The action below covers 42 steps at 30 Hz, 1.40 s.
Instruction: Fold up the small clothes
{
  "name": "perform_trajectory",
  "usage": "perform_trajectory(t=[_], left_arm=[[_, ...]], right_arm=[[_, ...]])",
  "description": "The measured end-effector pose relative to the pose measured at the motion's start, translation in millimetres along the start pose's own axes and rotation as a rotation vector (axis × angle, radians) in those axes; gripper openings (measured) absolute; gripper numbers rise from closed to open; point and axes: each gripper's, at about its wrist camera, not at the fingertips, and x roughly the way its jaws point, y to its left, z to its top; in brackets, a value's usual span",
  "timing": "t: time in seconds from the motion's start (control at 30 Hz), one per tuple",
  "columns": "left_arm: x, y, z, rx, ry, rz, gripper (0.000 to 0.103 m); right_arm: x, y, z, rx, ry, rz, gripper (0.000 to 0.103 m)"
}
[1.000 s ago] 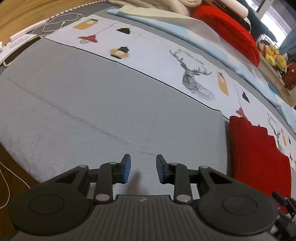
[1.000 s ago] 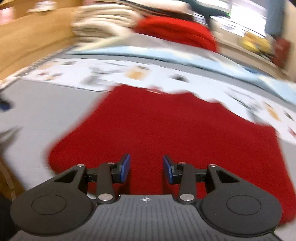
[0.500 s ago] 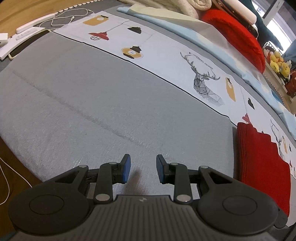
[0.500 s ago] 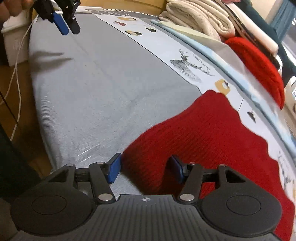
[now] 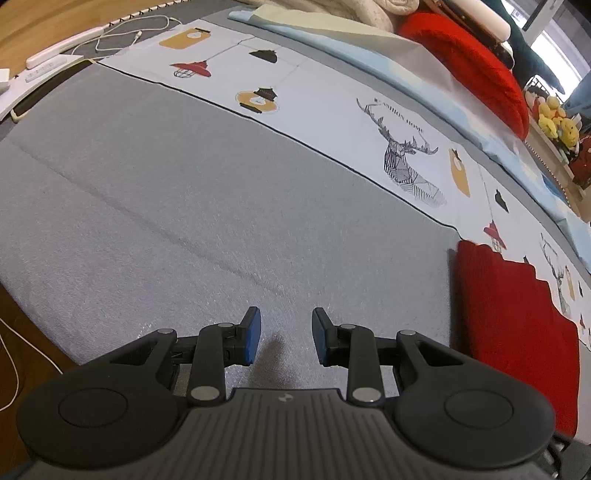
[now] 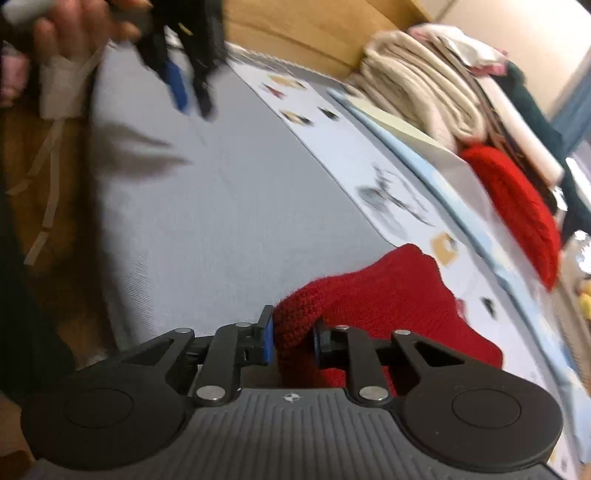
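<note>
Left wrist view: left gripper (image 5: pixel 284 334) with jaws parted, blue pads (image 5: pixel 251 338) holding nothing, poised over bare grey woven bed cover (image 5: pixel 207 206) near its front edge. Red knitted garment (image 5: pixel 517 328) lying flat at right, well apart from the fingers, its far edge overlapping a pale printed cloth strip with lantern and deer motifs (image 5: pixel 332 110). White cables (image 5: pixel 125 33) and a white power strip (image 5: pixel 62 48) at the far-left corner. Red knitted cushion (image 5: pixel 469 62) and yellow plush toys (image 5: pixel 557 118) beyond the far edge.

Right wrist view, blurred: right gripper (image 6: pixel 291 339) closed on a raised fold of the red knitted garment (image 6: pixel 388 295), near corner lifted off the grey cover. Left gripper visible top left, held in a hand (image 6: pixel 62 33). Stack of cream folded blankets (image 6: pixel 413 85) along the far edge.
</note>
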Motion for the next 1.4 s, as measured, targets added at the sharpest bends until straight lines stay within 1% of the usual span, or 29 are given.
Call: perform_trajectory(t=[0.03,0.1,0.2,0.27,0.37,0.47,0.5,0.6,0.7,0.73,0.8,0.83,0.87,0.9,0.93,0.97,1.0,1.03,1.07,1.17,1.27,1.33,1.4], left_arm=[[1,-2,0,0.002,0.004,0.003,0.033],[3,-7,-1,0.01,0.01,0.003,0.033],[5,-20,-4,0.027,0.016,0.004,0.033],[7,-32,-5,0.036,0.015,-0.001,0.033],[11,-57,-5,0.055,0.015,-0.014,0.033],[14,-88,-7,0.092,0.014,-0.034,0.033],[16,-101,-7,0.109,0.013,-0.045,0.033],[20,-137,-11,0.147,0.016,-0.07,0.033],[26,-174,-16,0.189,0.022,-0.095,0.033],[29,-188,-18,0.206,0.026,-0.102,0.033],[35,-213,-21,0.24,0.034,-0.115,0.033],[38,-226,-23,0.263,0.04,-0.122,0.033],[40,-237,-25,0.281,0.044,-0.126,0.033],[43,-247,-28,0.301,0.047,-0.129,0.033],[45,-257,-32,0.322,0.051,-0.132,0.033],[47,-265,-35,0.339,0.054,-0.133,0.033],[49,-273,-38,0.356,0.056,-0.133,0.033],[51,-280,-41,0.374,0.059,-0.134,0.033],[53,-285,-43,0.39,0.06,-0.133,0.033],[60,-299,-49,0.433,0.062,-0.12,0.034],[65,-305,-53,0.455,0.07,-0.106,0.034],[66,-306,-56,0.468,0.074,-0.094,0.034],[68,-306,-59,0.485,0.077,-0.079,0.034]], right_arm=[[-2,3,0,0.001,-0.004,0.034,0.019],[-2,6,1,0.021,0.003,0.06,0.019],[-7,-13,10,0.187,0.005,0.062,0.019],[-19,-34,15,0.281,-0.023,0.052,0.019],[-48,-78,12,0.418,-0.085,0.022,0.019],[-81,-127,-5,0.558,-0.146,-0.031,0.018],[-94,-146,-16,0.621,-0.168,-0.053,0.018],[-134,-201,-62,0.815,-0.222,-0.139,0.018],[-174,-241,-125,1.023,-0.251,-0.255,0.018],[-188,-251,-153,1.098,-0.251,-0.31,0.018],[-201,-259,-201,1.203,-0.215,-0.415,0.018],[-204,-263,-230,1.279,-0.165,-0.469,0.018],[-202,-265,-258,1.355,-0.097,-0.503,0.019],[-198,-267,-287,1.435,0.002,-0.522,0.02],[-194,-269,-315,1.52,0.104,-0.514,0.021],[-192,-269,-337,1.597,0.167,-0.489,0.023],[-195,-269,-356,1.658,0.206,-0.457,0.026],[-199,-270,-363,1.671,0.195,-0.435,0.032],[-205,-273,-365,1.655,0.172,-0.423,0.036],[-223,-290,-355,1.535,0.118,-0.415,0.042],[-227,-322,-341,1.444,0.024,-0.325,0.045],[-220,-344,-332,1.379,-0.011,-0.272,0.058],[-207,-362,-328,1.334,-0.01,-0.211,0.062]])
